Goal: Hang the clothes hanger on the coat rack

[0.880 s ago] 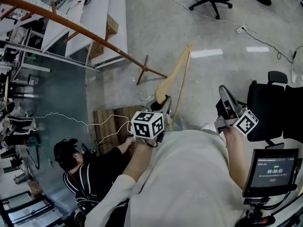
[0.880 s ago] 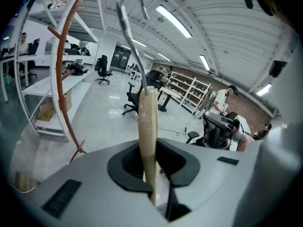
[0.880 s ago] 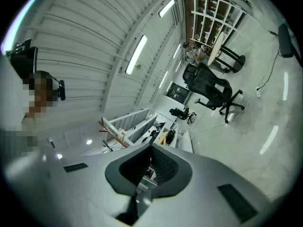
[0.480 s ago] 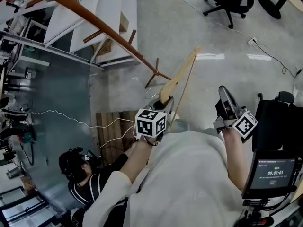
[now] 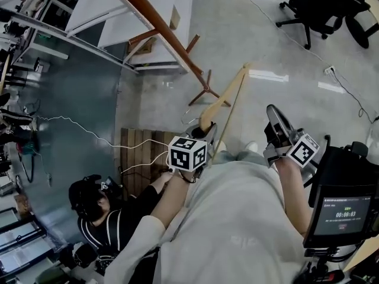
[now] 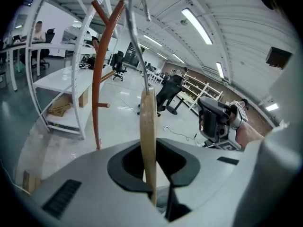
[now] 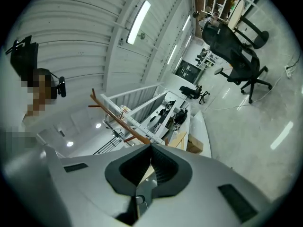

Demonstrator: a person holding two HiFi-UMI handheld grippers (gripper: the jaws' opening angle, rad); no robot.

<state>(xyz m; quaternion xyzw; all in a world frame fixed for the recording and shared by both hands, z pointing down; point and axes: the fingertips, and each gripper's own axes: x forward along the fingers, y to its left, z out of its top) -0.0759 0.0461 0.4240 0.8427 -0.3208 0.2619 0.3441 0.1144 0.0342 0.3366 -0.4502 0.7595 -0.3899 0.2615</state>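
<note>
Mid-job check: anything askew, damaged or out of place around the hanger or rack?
Nothing damaged. The hanger sits edge-on in the left gripper, its hook not yet on the rack. Only oddity: a person crouches on the floor close by, near a loose white cable.

Wooden hanger (image 5: 227, 97) (wire hook) near brown coat rack (image 5: 159, 27).
</note>
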